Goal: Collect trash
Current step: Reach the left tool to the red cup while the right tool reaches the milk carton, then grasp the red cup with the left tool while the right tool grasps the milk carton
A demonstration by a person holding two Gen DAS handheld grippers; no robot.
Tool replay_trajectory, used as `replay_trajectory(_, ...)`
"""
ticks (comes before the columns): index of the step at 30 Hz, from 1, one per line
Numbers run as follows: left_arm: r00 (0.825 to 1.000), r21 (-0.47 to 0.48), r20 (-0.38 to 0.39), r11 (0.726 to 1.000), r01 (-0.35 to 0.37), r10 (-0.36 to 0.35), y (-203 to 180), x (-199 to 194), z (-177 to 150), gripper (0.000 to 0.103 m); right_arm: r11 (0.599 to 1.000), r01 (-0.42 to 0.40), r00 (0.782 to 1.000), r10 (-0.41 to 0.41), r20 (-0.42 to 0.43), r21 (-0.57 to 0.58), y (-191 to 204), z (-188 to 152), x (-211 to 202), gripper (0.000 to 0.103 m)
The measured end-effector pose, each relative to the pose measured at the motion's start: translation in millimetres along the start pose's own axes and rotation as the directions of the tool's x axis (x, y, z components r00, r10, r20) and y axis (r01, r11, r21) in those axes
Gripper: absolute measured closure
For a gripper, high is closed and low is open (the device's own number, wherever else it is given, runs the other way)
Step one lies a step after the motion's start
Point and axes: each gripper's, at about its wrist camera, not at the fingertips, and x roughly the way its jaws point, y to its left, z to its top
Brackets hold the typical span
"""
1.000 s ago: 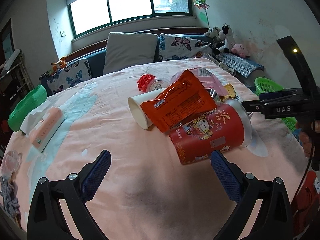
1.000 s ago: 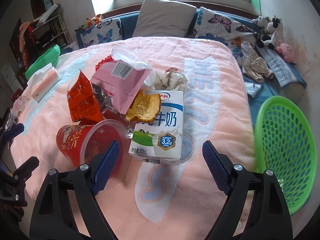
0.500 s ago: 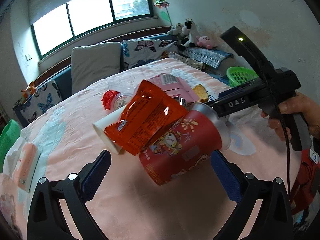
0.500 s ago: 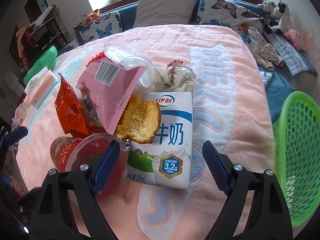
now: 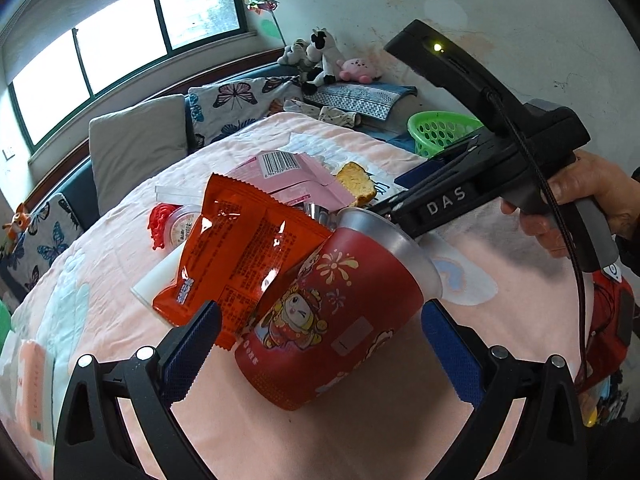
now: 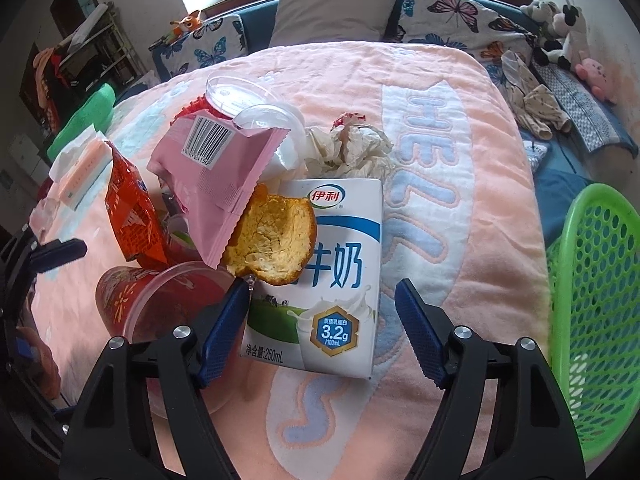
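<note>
Trash heaped on bed; right tool closing around milk carton, not yet gripping; left tool spread beside red cup.

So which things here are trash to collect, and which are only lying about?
Trash job: milk carton, red cup, orange wrapper, pink wrapper, bread, tissue, green basket.
Lying about: pillows, plush toys.

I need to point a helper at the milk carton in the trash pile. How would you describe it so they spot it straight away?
On the pink blanket, look at the trash pile's edge nearest the green basket. The milk carton lies flat there between the right gripper's closing fingers, a chunk of bread overlapping one corner. It is the only white box, printed with blue characters.
</note>
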Motion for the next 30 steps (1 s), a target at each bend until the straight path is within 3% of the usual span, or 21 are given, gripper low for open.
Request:
replay_trajectory(6, 0.998, 0.002, -0.001, 0.998, 0.066, -0.066, 7, 5, 4, 0.006, 1.0, -0.017, 1.0, 0.017, -0.018, 0.007, -3, 0, 5, 0.03)
replay_trajectory(8, 0.997, 0.024, 0.003, 0.996, 0.081, -0.081, 6, 8, 5, 0.006, 1.0, -0.021, 1.0, 0.021, -0.019, 0.004, -4, 0, 1, 0.035)
replay_trajectory(20, 0.989, 0.144, -0.043, 0.979, 0.143, -0.138, -2, 34, 10, 0.006, 1.0, 0.019, 0.999, -0.02, -0.033, -0.021, -9, -16, -12, 0.035)
replay_trajectory(30, 0.989, 0.107, -0.052, 0.983, 0.147, -0.142, -1, 45, 8, 0.008, 0.998, 0.052, 0.998, -0.054, -0.038, -0.04, -4, -18, -7, 0.035)
